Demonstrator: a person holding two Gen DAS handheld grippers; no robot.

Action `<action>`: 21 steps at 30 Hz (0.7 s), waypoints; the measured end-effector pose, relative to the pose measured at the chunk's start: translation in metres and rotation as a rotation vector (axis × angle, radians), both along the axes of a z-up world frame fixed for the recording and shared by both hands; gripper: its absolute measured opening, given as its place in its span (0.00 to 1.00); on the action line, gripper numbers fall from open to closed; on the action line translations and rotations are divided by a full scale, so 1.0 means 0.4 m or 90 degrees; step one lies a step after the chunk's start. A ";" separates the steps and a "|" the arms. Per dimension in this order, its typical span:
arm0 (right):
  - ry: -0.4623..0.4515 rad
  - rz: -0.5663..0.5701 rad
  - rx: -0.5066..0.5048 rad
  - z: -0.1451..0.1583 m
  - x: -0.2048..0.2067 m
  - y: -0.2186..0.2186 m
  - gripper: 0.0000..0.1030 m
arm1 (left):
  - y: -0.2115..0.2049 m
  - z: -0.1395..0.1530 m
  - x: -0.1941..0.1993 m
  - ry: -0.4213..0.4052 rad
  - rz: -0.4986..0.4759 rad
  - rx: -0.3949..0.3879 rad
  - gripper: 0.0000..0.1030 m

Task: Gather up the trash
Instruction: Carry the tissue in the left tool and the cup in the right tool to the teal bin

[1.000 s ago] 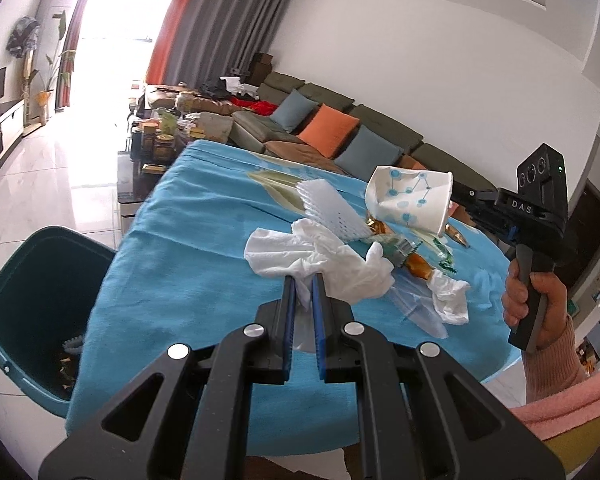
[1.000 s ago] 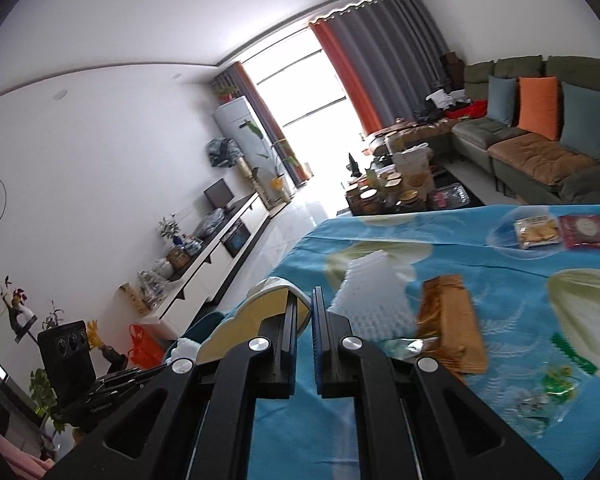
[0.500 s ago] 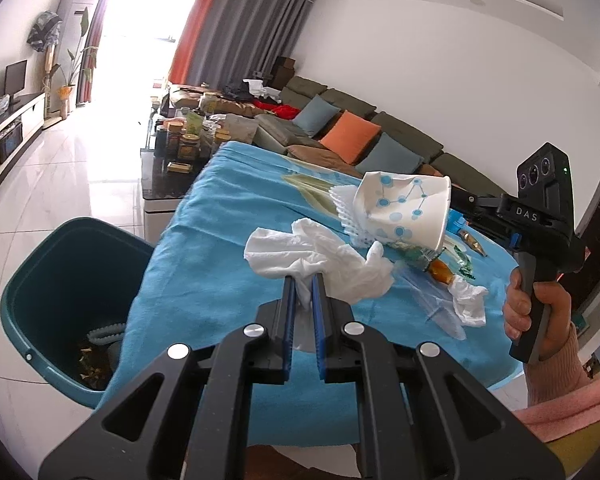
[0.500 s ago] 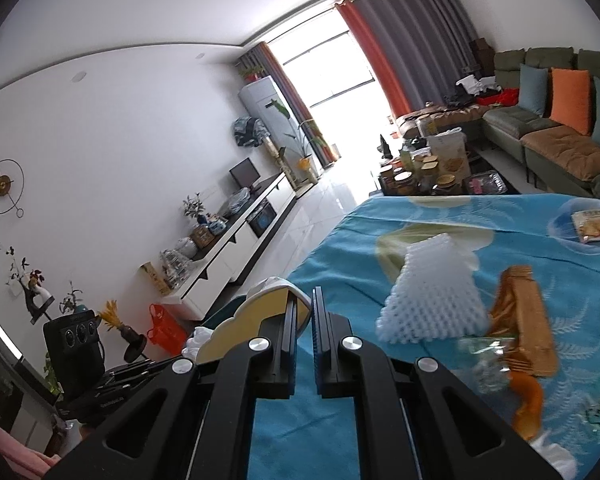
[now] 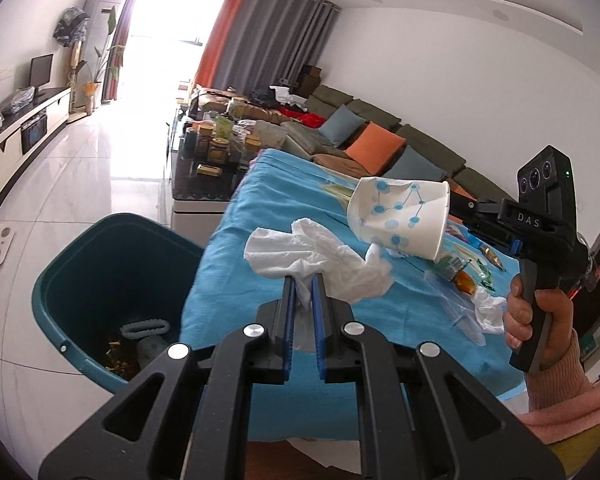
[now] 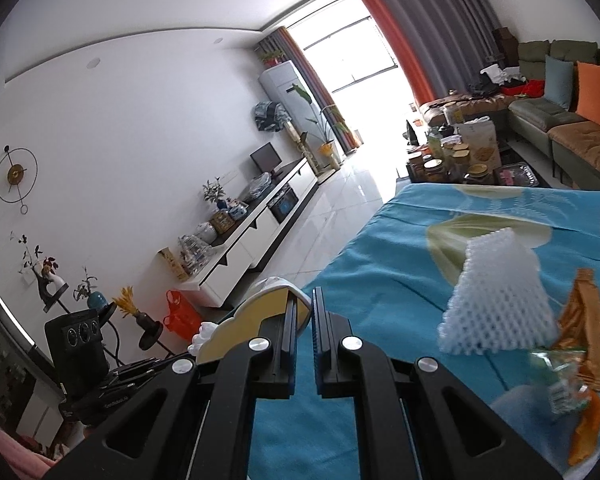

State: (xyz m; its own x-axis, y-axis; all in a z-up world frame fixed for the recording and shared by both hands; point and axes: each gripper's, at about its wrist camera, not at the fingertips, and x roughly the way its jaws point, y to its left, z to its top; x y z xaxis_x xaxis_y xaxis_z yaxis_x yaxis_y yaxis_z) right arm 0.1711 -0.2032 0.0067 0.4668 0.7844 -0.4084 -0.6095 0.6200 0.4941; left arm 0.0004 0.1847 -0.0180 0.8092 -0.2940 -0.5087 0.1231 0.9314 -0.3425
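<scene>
**Tissue and paper cup held at the tabletop's edge, bin just beyond**

The left hand-held gripper [image 5: 304,280] has its blue-lined jaws nearly together, pinching a crumpled white tissue [image 5: 312,260] that billows out just past the fingertips, above the near-left part of the tabletop [image 5: 236,248] with its blue cloth. Beyond that left edge, on the floor, stands the teal bin [image 5: 80,288]; scraps and a pale ring-shaped item lie at its bottom.

The right hand-held gripper [image 6: 304,300] is likewise closed down, clamped on the rim of a white paper cup [image 5: 400,216] with blue dots — the cup hangs tipped on its side in the air, its base pointing toward the bin, just above and behind the tissue. In the right wrist view only the cup's rim and cream inside [image 6: 260,304] show, left of the fingers. A hand [image 5: 540,312] in a pink sleeve grips that tool's handle at the tabletop's right edge.

Still lying on the cloth: a white foam net sleeve [image 6: 496,300] toward the middle, an orange-brown wrapper [image 6: 584,332] beside it, a clear plastic bag [image 5: 456,308] and another crumpled tissue [image 5: 488,308] nearer the right edge.
</scene>
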 end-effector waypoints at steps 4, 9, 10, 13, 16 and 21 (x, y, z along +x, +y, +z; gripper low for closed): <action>0.008 0.016 0.006 -0.003 0.009 0.030 0.06 | 0.032 -0.001 -0.008 0.000 0.019 -0.001 0.09; 0.018 0.033 0.007 -0.009 0.026 0.071 0.06 | 0.069 -0.005 -0.014 0.004 0.050 0.001 0.09; 0.019 0.035 0.007 -0.007 0.027 0.077 0.06 | 0.073 -0.005 -0.014 0.005 0.055 0.002 0.09; 0.026 0.047 0.004 -0.011 0.037 0.106 0.06 | 0.101 -0.008 -0.018 0.008 0.075 0.005 0.09; 0.025 0.056 -0.002 -0.012 0.039 0.133 0.06 | 0.124 -0.011 -0.023 0.009 0.091 0.006 0.09; 0.025 0.071 -0.011 -0.016 0.050 0.179 0.06 | 0.152 -0.015 -0.032 0.013 0.112 0.005 0.09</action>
